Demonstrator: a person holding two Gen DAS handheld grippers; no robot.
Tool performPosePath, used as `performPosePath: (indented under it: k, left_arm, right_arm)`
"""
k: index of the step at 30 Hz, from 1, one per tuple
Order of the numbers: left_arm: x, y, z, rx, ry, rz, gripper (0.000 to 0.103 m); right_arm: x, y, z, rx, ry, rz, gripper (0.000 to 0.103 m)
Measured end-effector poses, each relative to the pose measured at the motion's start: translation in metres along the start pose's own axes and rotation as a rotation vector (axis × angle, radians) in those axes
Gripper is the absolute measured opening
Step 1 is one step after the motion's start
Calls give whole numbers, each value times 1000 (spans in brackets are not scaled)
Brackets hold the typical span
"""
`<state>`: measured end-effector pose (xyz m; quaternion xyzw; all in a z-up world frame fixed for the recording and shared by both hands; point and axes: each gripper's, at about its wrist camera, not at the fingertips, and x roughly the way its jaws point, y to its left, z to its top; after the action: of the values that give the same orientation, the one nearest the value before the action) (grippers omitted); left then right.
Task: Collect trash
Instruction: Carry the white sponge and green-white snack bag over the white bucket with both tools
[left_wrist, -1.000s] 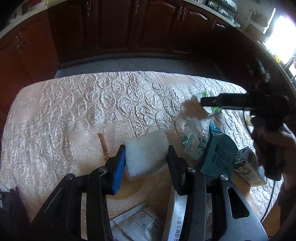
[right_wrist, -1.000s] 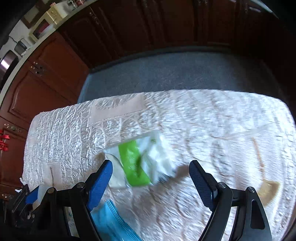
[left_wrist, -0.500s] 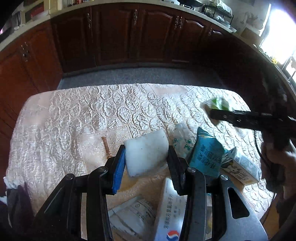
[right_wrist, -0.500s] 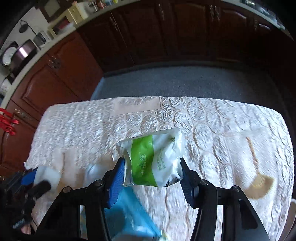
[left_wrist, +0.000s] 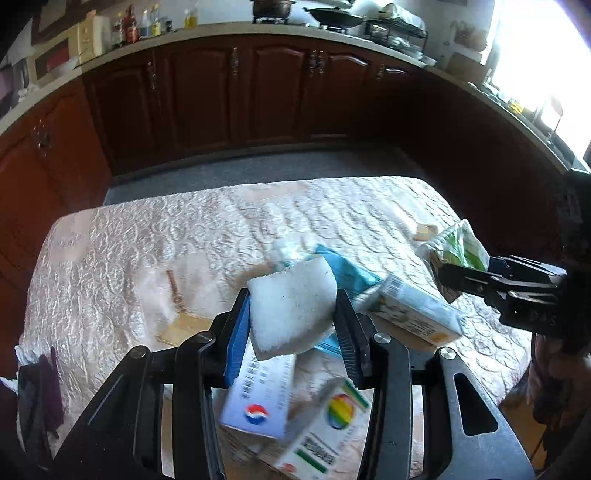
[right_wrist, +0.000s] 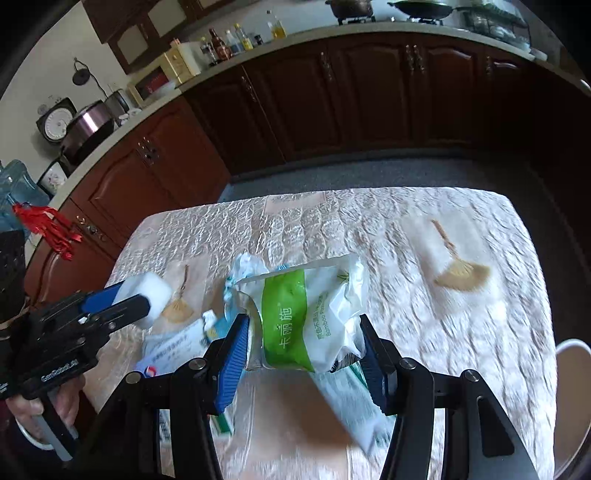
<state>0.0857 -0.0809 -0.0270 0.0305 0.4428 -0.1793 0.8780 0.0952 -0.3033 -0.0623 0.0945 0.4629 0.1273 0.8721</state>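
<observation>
The left gripper (left_wrist: 291, 325) clamped a white foam block (left_wrist: 291, 308); the right gripper (right_wrist: 303, 347) had just closed on a crumpled green-banded white plastic wrapper (right_wrist: 306, 314), its long axis crosswise, above the cream quilted tablecloth (right_wrist: 424, 295).

Both fisheye cameras are looking steeply down along their own fingers at the quilted tabletop (left_wrist: 122, 258), close above it, facing the dark cabinets (right_wrist: 369, 96) filling the upper frame. Each is catching the other hand-held gripper at a side edge and sharing the central trash pile.
</observation>
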Motion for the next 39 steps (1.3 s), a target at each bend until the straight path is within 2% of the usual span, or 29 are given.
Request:
performPosePath:
  k: [10,18,39]
  left_arm:
    - [-7,-77,-13,93,-6,-66,41]
    - [-5,-142,-17,187,-6,-133,41]
    - [12,-274,-22,354,17,-252,41]
  right_arm:
    - [-64,-46,-52,109,-60,-40,55]
    - [-109,-94,-91,212,-106,-107,55]
    - [-198,-195,-155,408,-183,-266,57]
